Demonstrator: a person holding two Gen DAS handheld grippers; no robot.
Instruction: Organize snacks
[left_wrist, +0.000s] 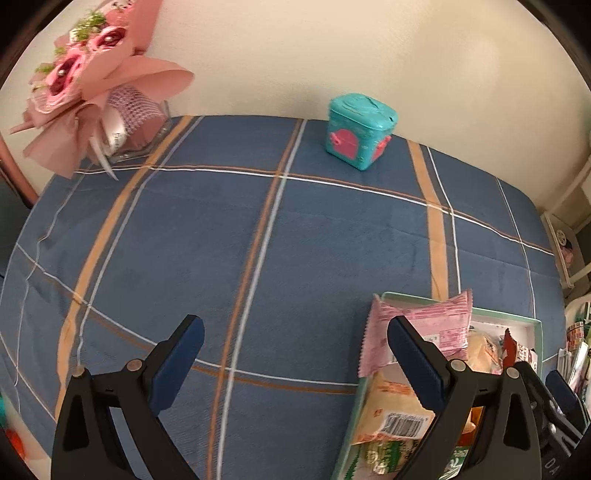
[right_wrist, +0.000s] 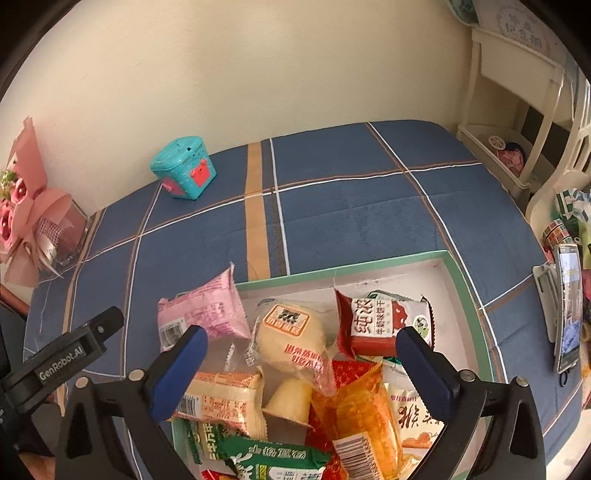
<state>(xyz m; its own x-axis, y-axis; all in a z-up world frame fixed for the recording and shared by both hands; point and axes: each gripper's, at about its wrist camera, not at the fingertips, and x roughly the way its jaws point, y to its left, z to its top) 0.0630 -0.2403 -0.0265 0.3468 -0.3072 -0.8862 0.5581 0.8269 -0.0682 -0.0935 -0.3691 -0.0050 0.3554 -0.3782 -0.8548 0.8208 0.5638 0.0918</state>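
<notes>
A green-rimmed white box (right_wrist: 458, 273) sits on the blue plaid cloth, full of snack packets. A pink packet (right_wrist: 201, 314) leans over its left corner, a round bun packet (right_wrist: 291, 332) lies in the middle and a red packet (right_wrist: 376, 325) to its right. An orange packet (right_wrist: 358, 410) and green packets (right_wrist: 273, 458) lie nearer me. My right gripper (right_wrist: 301, 358) hangs open above the box with nothing gripped. My left gripper (left_wrist: 295, 347) is open over bare cloth, just left of the box (left_wrist: 517, 317) and the pink packet (left_wrist: 436, 325).
A teal toy box (left_wrist: 360, 131) stands at the back by the wall. A pink paper bouquet (left_wrist: 85, 85) in a clear holder fills the back left corner. In the right wrist view a phone (right_wrist: 569, 306) lies at the table's right edge, with cream shelves (right_wrist: 509, 110) beyond.
</notes>
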